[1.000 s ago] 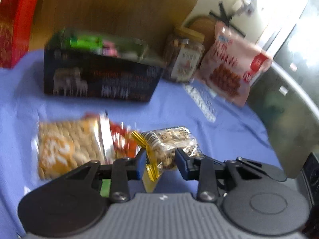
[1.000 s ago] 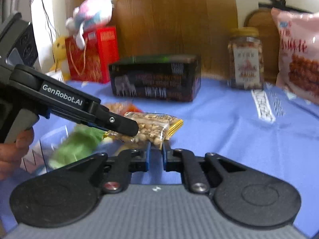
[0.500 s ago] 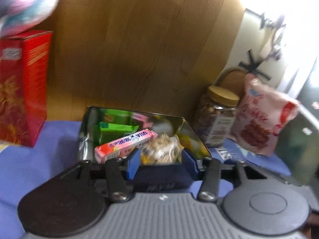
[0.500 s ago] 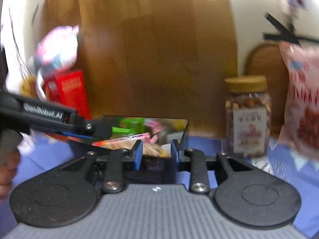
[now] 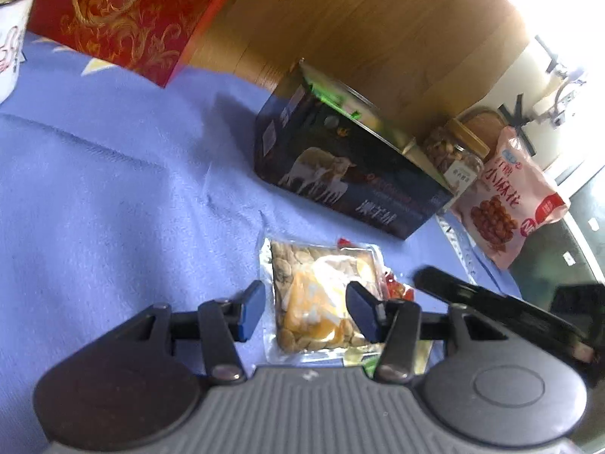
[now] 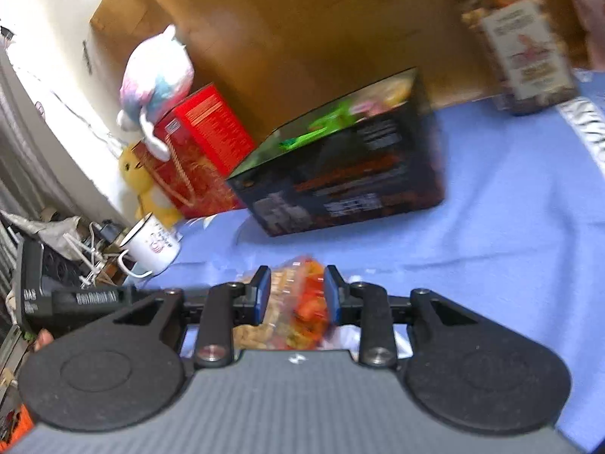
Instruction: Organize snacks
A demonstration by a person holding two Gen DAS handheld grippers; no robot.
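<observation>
An open black box [image 5: 340,174] with a sheep picture stands on the blue cloth, with green packs showing inside it. My left gripper [image 5: 306,314] is open and hovers over a clear pack of beans with an orange label [image 5: 321,295] that lies flat on the cloth. A red snack pack [image 5: 397,289] peeks out to the right of it. In the right wrist view, my right gripper [image 6: 297,299] is open around that red-orange pack [image 6: 306,302], beside the bean pack [image 6: 261,325]. The black box [image 6: 340,174] stands just beyond. Motion blur hides whether the pads touch.
A red gift bag [image 5: 124,11] and a white mug [image 5: 11,38] stand at the back left. A nut jar [image 5: 453,155] and a pink snack bag [image 5: 510,204] stand right of the box. A plush toy [image 6: 159,68] sits on the red bag [image 6: 196,143].
A second ago both grippers pinched a clear nut pack. Half a second ago they were over the open box with jaws apart. Now both are down over the packs on the cloth.
</observation>
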